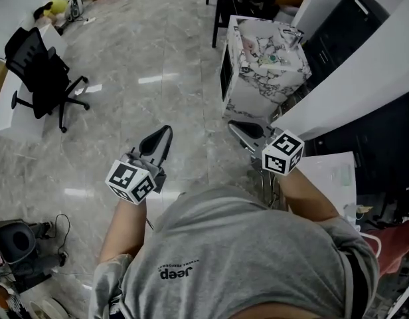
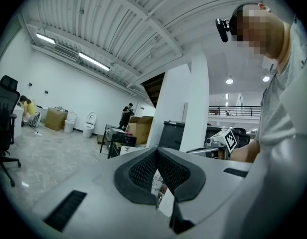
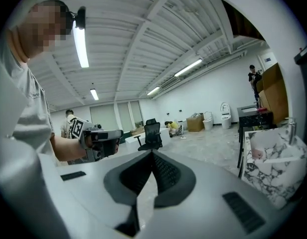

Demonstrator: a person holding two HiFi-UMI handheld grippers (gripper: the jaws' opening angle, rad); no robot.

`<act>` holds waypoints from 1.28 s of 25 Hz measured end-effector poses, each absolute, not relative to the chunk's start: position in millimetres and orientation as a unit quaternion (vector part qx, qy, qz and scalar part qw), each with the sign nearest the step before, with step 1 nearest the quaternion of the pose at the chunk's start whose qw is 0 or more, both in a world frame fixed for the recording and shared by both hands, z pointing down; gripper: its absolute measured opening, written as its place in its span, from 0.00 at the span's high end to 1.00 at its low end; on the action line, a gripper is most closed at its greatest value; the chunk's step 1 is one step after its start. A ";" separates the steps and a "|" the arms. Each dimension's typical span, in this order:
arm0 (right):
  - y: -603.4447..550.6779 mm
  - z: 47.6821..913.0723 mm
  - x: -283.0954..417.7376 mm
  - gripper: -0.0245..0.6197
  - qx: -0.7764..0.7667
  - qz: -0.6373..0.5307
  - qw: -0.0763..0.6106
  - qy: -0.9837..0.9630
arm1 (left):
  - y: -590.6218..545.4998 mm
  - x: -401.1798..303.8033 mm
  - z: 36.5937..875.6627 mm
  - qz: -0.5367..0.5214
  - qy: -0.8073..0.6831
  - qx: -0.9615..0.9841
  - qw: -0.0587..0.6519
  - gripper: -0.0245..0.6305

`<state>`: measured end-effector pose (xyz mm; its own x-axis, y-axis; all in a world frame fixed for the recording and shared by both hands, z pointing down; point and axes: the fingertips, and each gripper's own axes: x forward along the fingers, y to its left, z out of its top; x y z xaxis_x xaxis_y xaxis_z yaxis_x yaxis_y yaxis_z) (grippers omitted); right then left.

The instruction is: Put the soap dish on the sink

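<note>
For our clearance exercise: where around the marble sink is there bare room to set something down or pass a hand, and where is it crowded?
Free: the floor between the chair and the sink. Crowded: the sink's right side, close to the white panel, and its top by the faucet, where small things lie.

I look into a large open hall, perhaps a showroom for bathroom fittings: a polished stone floor [image 1: 151,58], a ribbed ceiling [image 2: 118,29] with strip lights [image 2: 93,61], toilets [image 2: 88,125] beside cardboard boxes [image 2: 56,118], a marble-pattern sink unit [image 1: 264,65], and an office chair [image 1: 38,72].
</note>
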<state>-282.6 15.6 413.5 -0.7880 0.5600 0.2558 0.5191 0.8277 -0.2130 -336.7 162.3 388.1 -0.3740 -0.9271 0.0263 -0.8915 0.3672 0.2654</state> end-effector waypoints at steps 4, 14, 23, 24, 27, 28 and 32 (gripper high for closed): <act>8.5 411.7 -277.4 0.87 -0.284 0.075 0.156 -0.943 | 157.3 -332.5 384.1 -0.104 -0.820 0.556 0.082 0.94; 5.9 408.6 -274.3 0.88 -0.287 0.048 0.160 -0.943 | 151.2 -330.7 381.1 -0.103 -0.816 0.563 0.080 0.94; 3.8 408.9 -274.7 0.88 -0.284 0.041 0.161 -0.944 | 151.3 -327.1 381.3 -0.101 -0.814 0.566 0.080 0.94; 4.1 408.7 -274.4 0.88 -0.284 0.042 0.162 -0.944 | 151.6 -326.5 381.0 -0.101 -0.814 0.566 0.080 0.94; 5.1 407.9 -274.2 0.88 -0.285 0.043 0.162 -0.944 | 152.2 -325.4 380.4 -0.101 -0.813 0.567 0.081 0.94; 5.4 408.3 -274.2 0.88 -0.286 0.043 0.162 -0.944 | 152.5 -325.2 380.7 -0.101 -0.813 0.567 0.081 0.94; 6.5 409.8 -274.1 0.88 -0.287 0.043 0.162 -0.943 | 153.5 -324.3 382.1 -0.101 -0.813 0.568 0.082 0.94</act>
<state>-274.1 6.5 409.8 -0.7830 0.5553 0.2803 0.5279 0.8315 -0.1729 -324.3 153.5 382.1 -0.3418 -0.9396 0.0183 -0.9065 0.3348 0.2573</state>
